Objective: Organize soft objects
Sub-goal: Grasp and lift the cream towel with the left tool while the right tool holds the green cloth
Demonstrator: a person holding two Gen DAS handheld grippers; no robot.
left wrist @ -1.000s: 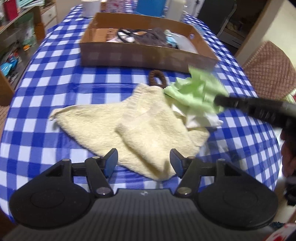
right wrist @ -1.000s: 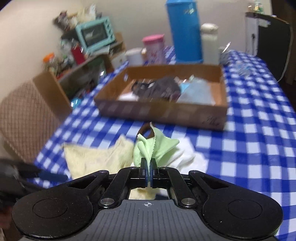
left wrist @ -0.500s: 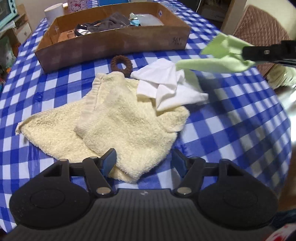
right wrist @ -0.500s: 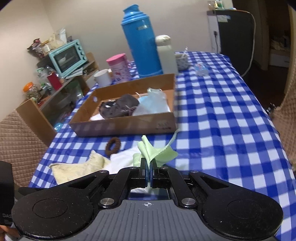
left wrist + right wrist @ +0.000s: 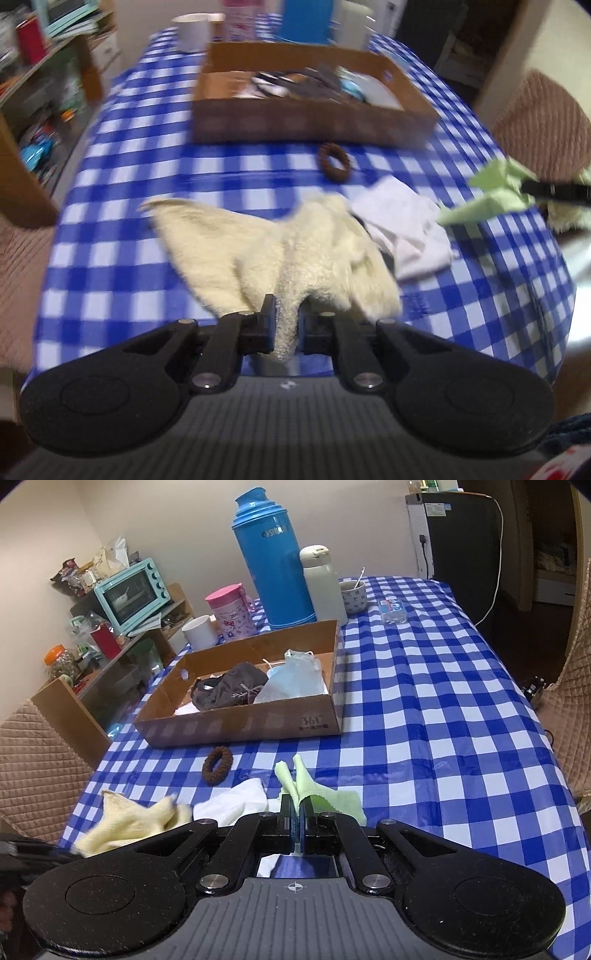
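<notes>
My left gripper [image 5: 286, 317] is shut on the near edge of a cream towel [image 5: 258, 251] that lies bunched on the blue checked tablecloth; the towel also shows in the right wrist view [image 5: 133, 823]. My right gripper [image 5: 297, 812] is shut on a light green cloth [image 5: 317, 794] and holds it above the table; the cloth shows at the right of the left wrist view [image 5: 487, 192]. A white cloth [image 5: 402, 221] lies beside the towel. A brown hair tie [image 5: 217, 765] lies in front of a cardboard box [image 5: 240, 723] that holds a dark garment [image 5: 229, 690] and a face mask [image 5: 295, 679].
A blue thermos [image 5: 273, 561], a white bottle [image 5: 321, 583], a pink cup [image 5: 231, 609], a white mug [image 5: 199, 631] and a small bowl [image 5: 352, 594] stand behind the box. Padded chairs [image 5: 33, 760] stand at both sides. A shelf with a toaster oven [image 5: 129, 594] is at the left.
My left gripper has closed on the towel's near edge and bunched it up. My right gripper has carried the green cloth up and to the right, off the white cloth.
</notes>
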